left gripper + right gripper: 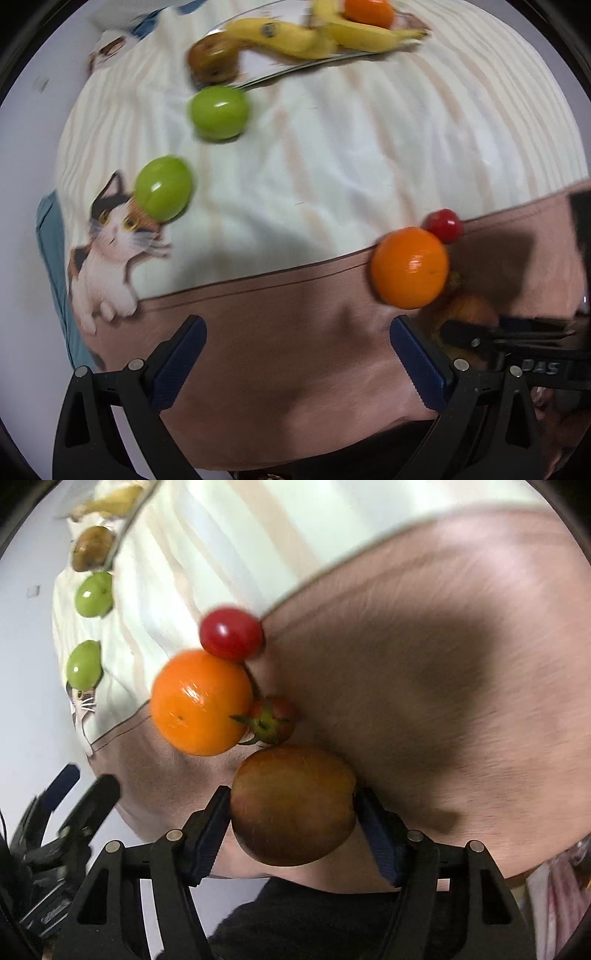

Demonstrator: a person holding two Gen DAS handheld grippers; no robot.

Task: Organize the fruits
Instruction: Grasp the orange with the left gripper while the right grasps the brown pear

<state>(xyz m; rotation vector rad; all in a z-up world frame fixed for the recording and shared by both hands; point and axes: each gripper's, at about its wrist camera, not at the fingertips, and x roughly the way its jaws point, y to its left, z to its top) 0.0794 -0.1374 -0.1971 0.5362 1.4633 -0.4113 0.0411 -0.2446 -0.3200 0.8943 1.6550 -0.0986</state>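
Right wrist view | right gripper (292, 814) pads clamp brownish-red apple (293, 805) on brown cloth (443, 664), stem axis indiscernible | left gripper (295, 362) wide, empty | orange (201, 701) beside apple

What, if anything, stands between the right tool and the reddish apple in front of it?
Nothing visible does: the apple sits right between the right tool, whose pads touch its two sides. The orange lies just beyond it, out of the way.
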